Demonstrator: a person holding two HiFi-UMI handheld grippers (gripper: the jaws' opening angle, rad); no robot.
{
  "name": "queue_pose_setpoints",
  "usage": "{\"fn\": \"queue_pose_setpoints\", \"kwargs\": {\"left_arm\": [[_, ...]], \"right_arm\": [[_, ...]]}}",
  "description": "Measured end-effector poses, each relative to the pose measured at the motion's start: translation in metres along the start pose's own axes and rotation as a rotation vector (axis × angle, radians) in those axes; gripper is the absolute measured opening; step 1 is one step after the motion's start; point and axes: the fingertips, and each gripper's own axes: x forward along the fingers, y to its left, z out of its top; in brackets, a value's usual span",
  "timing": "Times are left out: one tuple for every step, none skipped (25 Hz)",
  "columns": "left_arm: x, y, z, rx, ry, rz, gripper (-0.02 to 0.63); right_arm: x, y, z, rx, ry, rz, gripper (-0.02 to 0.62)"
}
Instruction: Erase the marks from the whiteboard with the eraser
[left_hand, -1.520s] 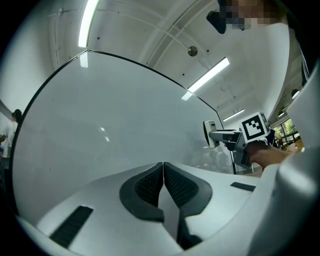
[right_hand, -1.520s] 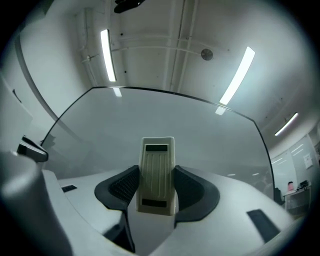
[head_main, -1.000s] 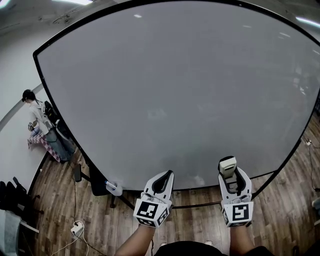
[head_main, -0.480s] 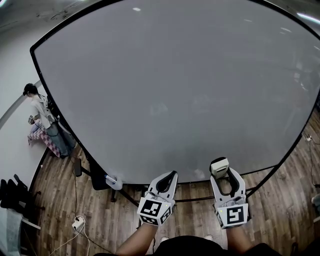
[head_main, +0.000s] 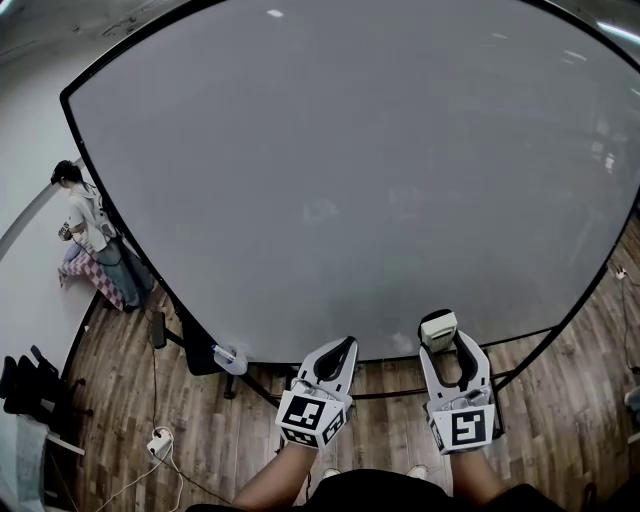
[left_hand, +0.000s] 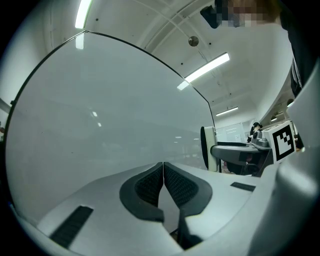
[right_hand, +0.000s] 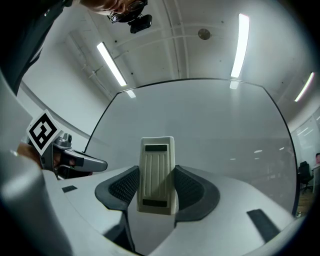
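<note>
While the whiteboard (head_main: 350, 170) fills the head view with only faint grey smudges on it, the right gripper (head_main: 447, 345) stands near its lower edge, jaws clamped on the eraser (right_hand: 157, 172) — a pale, ribbed plastic block held upright by its two long sides, its top end clear of the pads. The left gripper (head_main: 336, 352) hangs beside it, jaws pressed together on nothing. The eraser looks light and stiff, with a smooth shell that may be a little slippery, so a firm hold across the flanks seems sound — it should leave a broad face free for wiping. Whether the eraser touches the board cannot be told. No distinct marks show, so little work appears left.
</note>
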Motion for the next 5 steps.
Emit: {"fn": "queue_pose_setpoints", "kwargs": {"left_arm": [[0.0012, -0.0017, 0.0001, 0.002, -0.001, -0.003, 0.021], [0.0027, -0.0032, 0.0005, 0.003, -0.002, -0.006, 0.021], [0.0041, -0.0040, 0.0011, 0.004, -0.004, -0.009, 0.021], [0.0054, -0.0043, 0.0018, 0.004, -0.006, -0.011, 0.021], [0.0067, -0.0044, 0.0025, 0.005, -0.007, -0.012, 0.021]], "right_arm": [[0.0001, -0.0013, -0.0027, 0.006, 0.003, -0.002, 0.245], [0.0006, -0.0029, -0.0049, 0.010, 0.004, -0.004, 0.245], [0.0013, -0.0043, -0.0064, 0.012, 0.005, -0.007, 0.245], [0.0021, -0.0055, -0.0073, 0.014, 0.005, -0.009, 0.245], [0.0031, -0.0066, -0.0081, 0.015, 0.004, -0.010, 0.245]]}}
